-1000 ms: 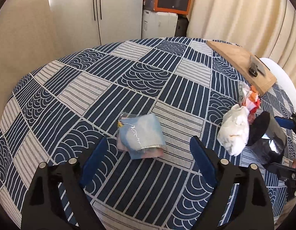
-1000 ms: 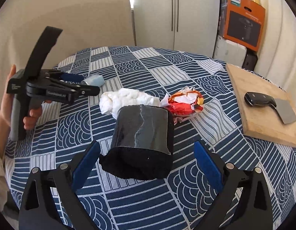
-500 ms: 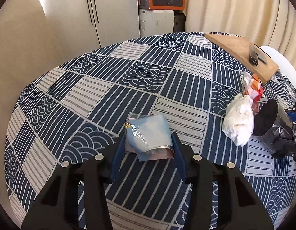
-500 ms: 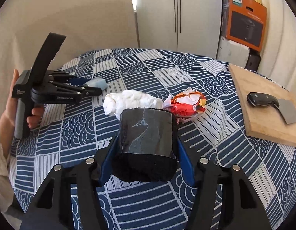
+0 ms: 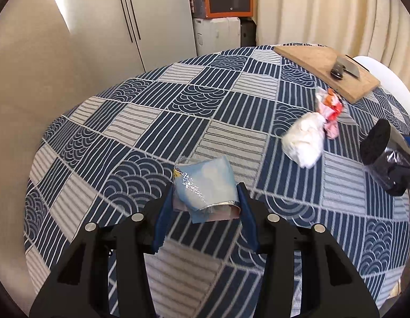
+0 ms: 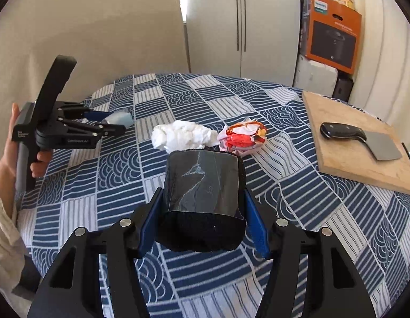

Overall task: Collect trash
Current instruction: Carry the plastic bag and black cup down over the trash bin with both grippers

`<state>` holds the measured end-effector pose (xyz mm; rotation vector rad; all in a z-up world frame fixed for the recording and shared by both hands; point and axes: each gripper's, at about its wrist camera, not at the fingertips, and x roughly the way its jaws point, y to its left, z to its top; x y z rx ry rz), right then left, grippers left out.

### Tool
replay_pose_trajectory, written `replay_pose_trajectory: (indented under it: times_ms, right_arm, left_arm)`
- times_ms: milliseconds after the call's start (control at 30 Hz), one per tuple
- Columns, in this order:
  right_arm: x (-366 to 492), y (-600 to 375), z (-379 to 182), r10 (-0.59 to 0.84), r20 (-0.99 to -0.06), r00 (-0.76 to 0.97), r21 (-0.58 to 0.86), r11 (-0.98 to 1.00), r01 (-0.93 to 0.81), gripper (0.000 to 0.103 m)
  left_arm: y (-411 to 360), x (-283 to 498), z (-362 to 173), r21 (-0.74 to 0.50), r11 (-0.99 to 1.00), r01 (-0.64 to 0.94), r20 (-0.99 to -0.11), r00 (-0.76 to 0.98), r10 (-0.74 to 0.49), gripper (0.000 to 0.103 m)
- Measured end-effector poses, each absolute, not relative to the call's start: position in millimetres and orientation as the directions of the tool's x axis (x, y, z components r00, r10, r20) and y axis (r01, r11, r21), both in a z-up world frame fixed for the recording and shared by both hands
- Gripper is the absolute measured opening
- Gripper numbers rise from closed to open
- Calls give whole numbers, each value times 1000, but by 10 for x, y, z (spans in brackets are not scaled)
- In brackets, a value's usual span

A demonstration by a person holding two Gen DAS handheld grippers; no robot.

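My left gripper (image 5: 205, 204) is shut on a light blue plastic wrapper (image 5: 205, 182) and holds it just above the patterned tablecloth (image 5: 157, 122). My right gripper (image 6: 202, 212) is shut on a black roll wrapped in clear film (image 6: 202, 185), lifted off the cloth. The roll also shows at the right edge of the left wrist view (image 5: 385, 156). A crumpled white tissue (image 6: 183, 135) and a crumpled red and orange wrapper (image 6: 242, 137) lie on the cloth beyond the roll. The left gripper with the blue wrapper (image 6: 120, 118) shows at the left of the right wrist view.
A wooden cutting board (image 6: 364, 143) with a cleaver (image 6: 361, 137) lies at the table's right side. A white cabinet (image 6: 242, 21) and an orange box (image 6: 332, 31) stand beyond the table. A white chair (image 5: 385, 79) sits past the board.
Both grippers closed from wide open, the left onto the blue wrapper and the right onto the black roll. Both then lifted their items slightly off the cloth.
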<state>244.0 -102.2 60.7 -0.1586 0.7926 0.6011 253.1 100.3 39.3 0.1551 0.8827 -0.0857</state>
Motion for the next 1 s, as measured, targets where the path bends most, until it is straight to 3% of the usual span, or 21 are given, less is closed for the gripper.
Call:
replay_pose_trajectory:
  times_ms: [400,1000]
  right_arm:
    - [1892,-1112,793,426,-690,585,29,824,-565,55]
    - [989,-1298,852,468,-663,584,30,797,-604,55]
  left_arm:
    - [777,1773,606,172,981,92,-716,695,61,48]
    - [196,585,572,194,969,150,-658,753,15,48]
